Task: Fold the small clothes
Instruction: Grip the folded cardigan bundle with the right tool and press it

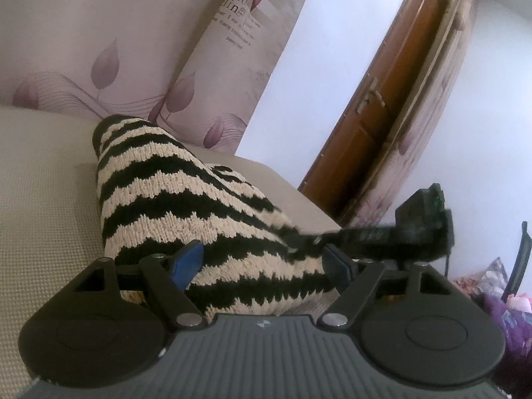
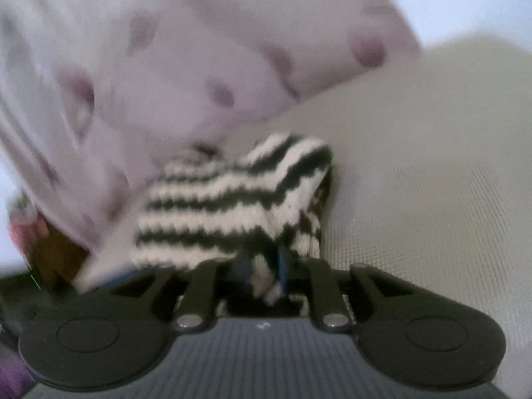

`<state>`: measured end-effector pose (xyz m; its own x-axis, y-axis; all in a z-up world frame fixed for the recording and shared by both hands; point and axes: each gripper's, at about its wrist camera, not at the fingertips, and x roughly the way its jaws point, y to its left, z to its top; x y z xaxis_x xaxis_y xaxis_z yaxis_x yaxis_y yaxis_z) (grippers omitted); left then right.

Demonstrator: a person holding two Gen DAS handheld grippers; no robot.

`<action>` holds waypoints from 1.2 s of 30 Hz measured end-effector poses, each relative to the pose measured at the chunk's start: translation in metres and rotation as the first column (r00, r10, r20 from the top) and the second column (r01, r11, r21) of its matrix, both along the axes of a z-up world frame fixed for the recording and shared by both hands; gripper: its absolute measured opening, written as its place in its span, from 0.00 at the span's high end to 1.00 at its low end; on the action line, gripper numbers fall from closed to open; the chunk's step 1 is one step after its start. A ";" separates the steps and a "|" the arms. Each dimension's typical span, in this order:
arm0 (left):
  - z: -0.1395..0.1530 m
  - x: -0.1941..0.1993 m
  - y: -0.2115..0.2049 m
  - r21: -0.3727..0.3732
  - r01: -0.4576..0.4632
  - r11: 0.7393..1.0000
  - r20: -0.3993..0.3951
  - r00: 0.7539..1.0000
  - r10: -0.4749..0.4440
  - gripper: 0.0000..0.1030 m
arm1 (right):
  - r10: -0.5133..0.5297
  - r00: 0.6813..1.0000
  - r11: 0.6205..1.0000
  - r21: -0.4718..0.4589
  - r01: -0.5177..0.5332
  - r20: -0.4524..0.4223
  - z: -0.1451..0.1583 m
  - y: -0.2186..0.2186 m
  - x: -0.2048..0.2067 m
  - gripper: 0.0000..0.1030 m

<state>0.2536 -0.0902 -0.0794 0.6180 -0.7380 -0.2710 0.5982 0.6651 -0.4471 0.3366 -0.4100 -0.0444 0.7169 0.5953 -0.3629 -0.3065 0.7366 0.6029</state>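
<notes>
Striped knit garment [image 1: 186, 199] is pinched in the clenched right gripper [image 2: 262, 269], lifted off beige cushion [image 1: 40, 183] for folding, draped between the released left gripper [image 1: 262, 262] fingers.

Cream woven-textured bed surface [image 1: 43, 193], fine grid weave visible. Black-and-cream zigzag-striped knit garment [image 1: 186, 199] lies on it, bunched, extending from near edge toward far left. Right-wrist view blurred.
</notes>
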 end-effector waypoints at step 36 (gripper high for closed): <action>-0.002 -0.004 0.008 -0.077 -0.058 0.995 -0.063 0.997 0.053 0.13 | 0.369 0.925 0.819 -0.502 -0.278 0.089 0.045 0.176 0.115 0.81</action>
